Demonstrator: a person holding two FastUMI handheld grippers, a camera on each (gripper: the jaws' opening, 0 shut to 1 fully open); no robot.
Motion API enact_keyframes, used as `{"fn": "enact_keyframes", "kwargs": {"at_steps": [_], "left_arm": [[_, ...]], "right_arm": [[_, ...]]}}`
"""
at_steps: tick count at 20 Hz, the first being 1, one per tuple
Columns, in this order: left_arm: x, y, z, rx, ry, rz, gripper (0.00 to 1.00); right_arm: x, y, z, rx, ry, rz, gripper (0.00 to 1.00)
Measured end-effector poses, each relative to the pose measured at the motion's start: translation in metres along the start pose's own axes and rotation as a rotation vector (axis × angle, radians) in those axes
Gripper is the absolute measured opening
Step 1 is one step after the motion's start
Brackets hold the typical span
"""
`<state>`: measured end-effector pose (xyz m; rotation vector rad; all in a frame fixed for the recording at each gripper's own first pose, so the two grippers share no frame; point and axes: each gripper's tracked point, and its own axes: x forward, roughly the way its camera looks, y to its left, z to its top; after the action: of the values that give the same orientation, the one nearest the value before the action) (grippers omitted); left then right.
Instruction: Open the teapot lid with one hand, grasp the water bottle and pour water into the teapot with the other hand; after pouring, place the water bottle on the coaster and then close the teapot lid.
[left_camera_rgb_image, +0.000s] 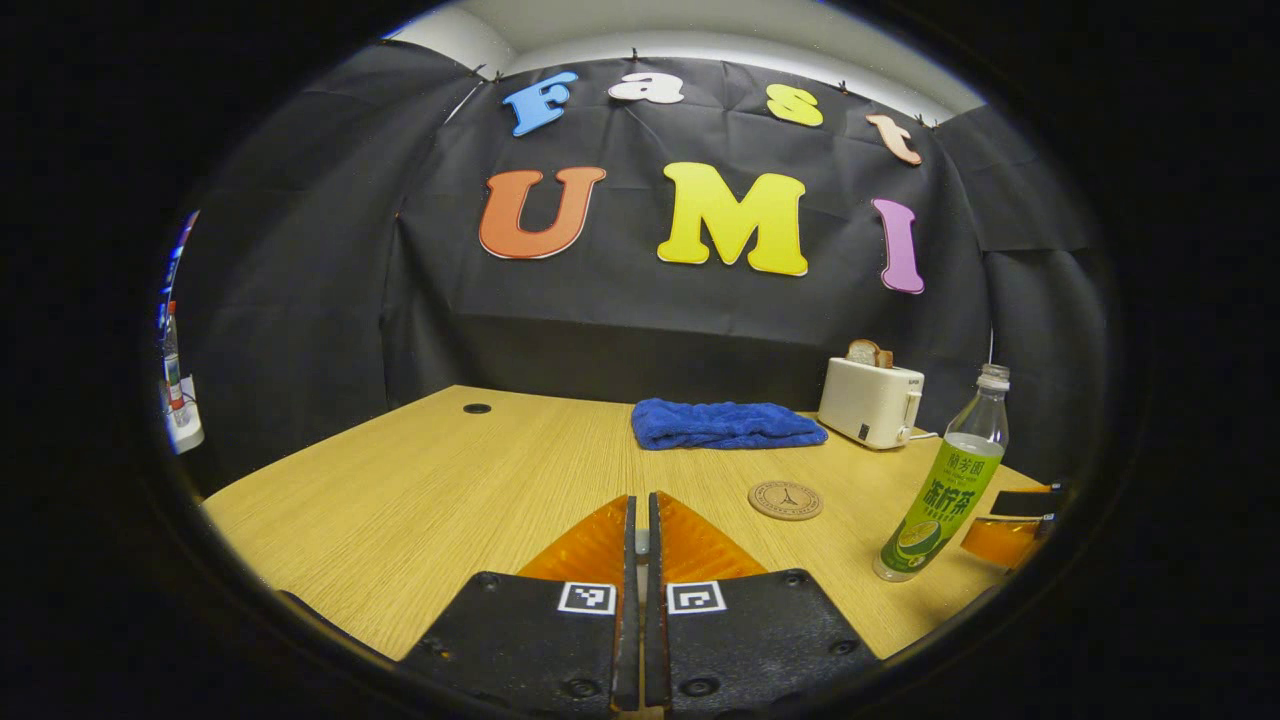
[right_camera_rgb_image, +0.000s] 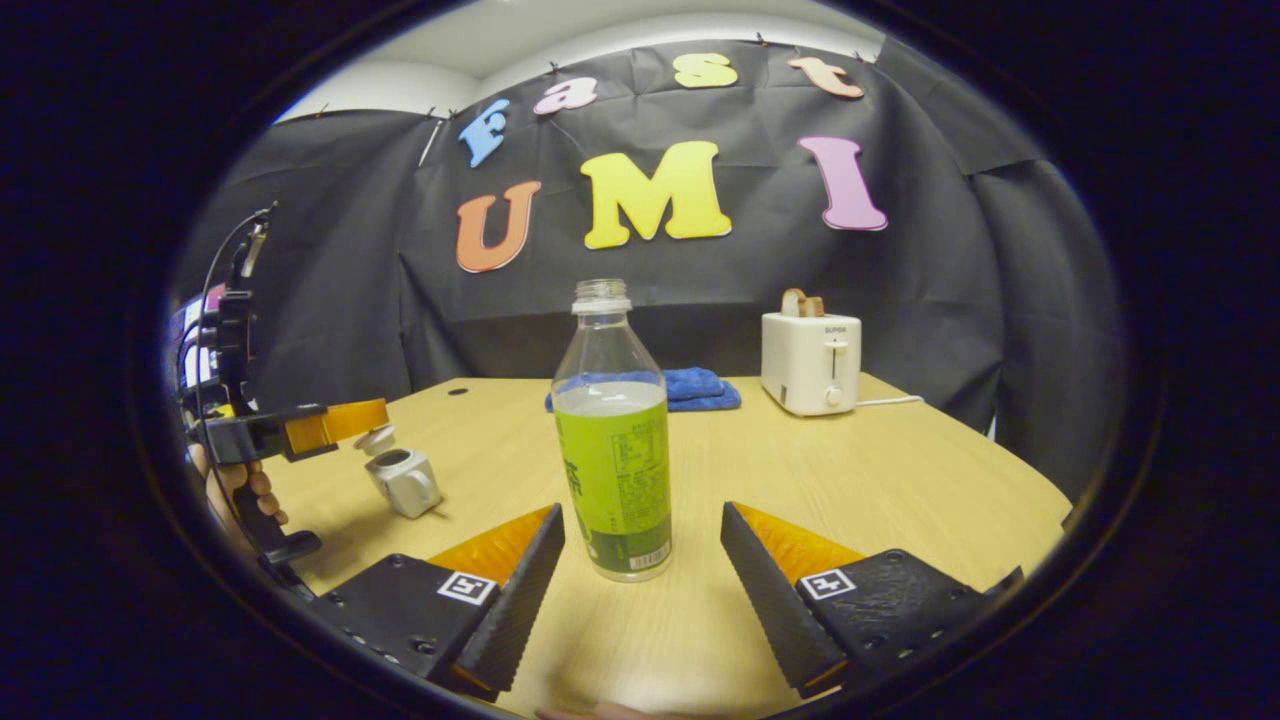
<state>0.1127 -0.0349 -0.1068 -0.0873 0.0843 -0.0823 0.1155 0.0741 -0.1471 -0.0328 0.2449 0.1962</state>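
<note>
Left gripper view: the left gripper (left_camera_rgb_image: 640, 525) is fully closed with a small item pinched at its tips, hard to identify. The round brown cork coaster (left_camera_rgb_image: 785, 500) lies ahead on the light wooden tabletop (left_camera_rgb_image: 420, 480).

Right gripper view: the right gripper (right_camera_rgb_image: 640, 545) is open, straddling the uncapped clear plastic bottle with green label (right_camera_rgb_image: 612, 440), not touching. Step in hand, judged: grasping the bottle; next, close on it. The small grey teapot (right_camera_rgb_image: 402, 480) stands lidless at left, partly obscured.

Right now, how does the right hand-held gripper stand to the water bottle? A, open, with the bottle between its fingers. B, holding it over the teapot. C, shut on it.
A: the right hand-held gripper is open, its fingers either side of the upright water bottle, not touching it.
</note>
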Motion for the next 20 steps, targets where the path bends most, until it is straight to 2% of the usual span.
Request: {"fn": "enact_keyframes", "kwargs": {"at_steps": [2, 3, 4, 5, 8, 10, 11, 12, 16, 20], "left_arm": [[-0.006, 0.004, 0.001, -0.004, 0.013, 0.008, 0.05], [-0.009, -0.001, 0.004, -0.009, -0.004, -0.030, 0.05], [-0.013, -0.007, 0.011, -0.031, -0.027, -0.067, 0.05], [-0.014, -0.006, 0.015, -0.052, -0.037, -0.091, 0.05], [-0.019, 0.006, 0.019, -0.081, -0.028, -0.080, 0.05], [-0.024, 0.020, 0.027, -0.062, -0.043, -0.049, 0.05], [-0.028, 0.026, 0.029, -0.058, -0.042, -0.040, 0.05], [-0.032, 0.030, 0.032, -0.062, -0.042, -0.035, 0.04], [-0.046, 0.040, 0.051, -0.055, -0.060, -0.029, 0.05], [-0.062, 0.047, 0.063, -0.023, -0.066, -0.017, 0.05]], "right_arm": [[0.012, 0.005, 0.003, 0.010, 0.006, 0.011, 0.94], [0.017, 0.009, 0.003, 0.011, 0.007, 0.019, 0.89], [0.022, 0.013, 0.006, 0.007, 0.003, 0.030, 0.94], [0.026, 0.014, 0.008, 0.002, -0.002, 0.033, 0.94], [0.035, 0.014, 0.014, -0.007, -0.022, 0.028, 0.94], [0.043, 0.010, 0.015, -0.010, -0.028, 0.000, 0.88], [0.041, 0.007, 0.016, -0.004, -0.031, -0.015, 0.78], [0.044, 0.006, 0.017, 0.003, -0.028, -0.019, 0.76], [0.041, 0.013, 0.020, -0.012, 0.012, -0.025, 0.72], [0.036, 0.016, 0.032, -0.100, 0.052, -0.069, 0.72]]}}
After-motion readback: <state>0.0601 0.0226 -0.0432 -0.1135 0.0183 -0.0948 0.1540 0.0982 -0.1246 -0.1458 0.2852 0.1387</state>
